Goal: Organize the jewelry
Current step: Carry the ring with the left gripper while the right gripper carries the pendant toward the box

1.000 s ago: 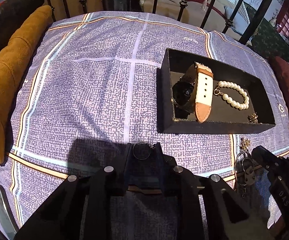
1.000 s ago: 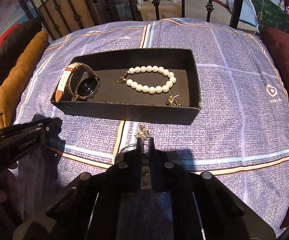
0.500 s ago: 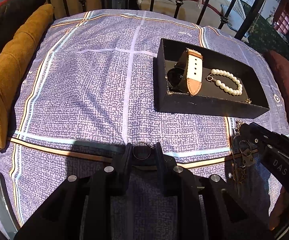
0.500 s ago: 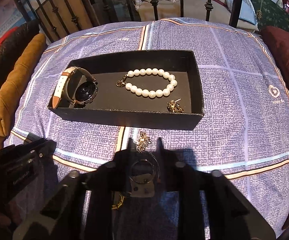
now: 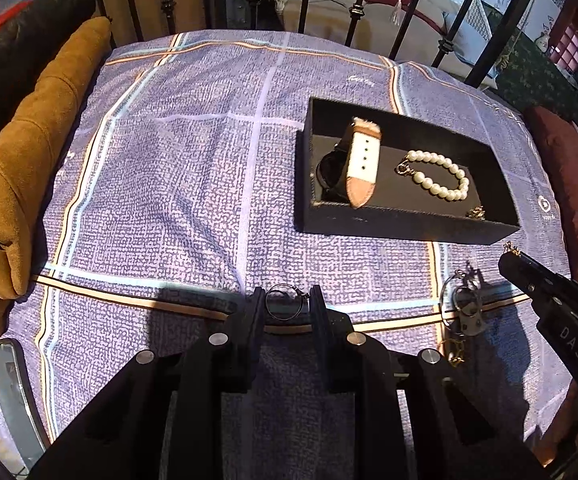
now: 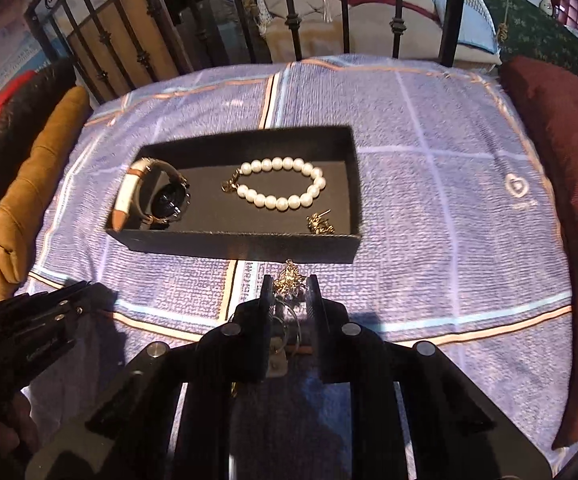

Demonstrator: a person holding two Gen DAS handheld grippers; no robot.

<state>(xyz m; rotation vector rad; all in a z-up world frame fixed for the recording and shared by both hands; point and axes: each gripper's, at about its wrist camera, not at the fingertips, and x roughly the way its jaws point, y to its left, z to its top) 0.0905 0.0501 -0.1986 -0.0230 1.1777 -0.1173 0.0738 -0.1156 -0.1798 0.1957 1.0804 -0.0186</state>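
Two tools, ring (image 5: 283, 307) between left tips

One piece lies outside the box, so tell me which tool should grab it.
Right. The right tool is open and straddles the charm keyring on the bedspread, just before the black box's near wall. The left tool sits off to the side and seems occupied with a thin ring.

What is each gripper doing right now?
Left gripper: closed on the hoop ring.
Right gripper: open, fingers either side of the keyring.
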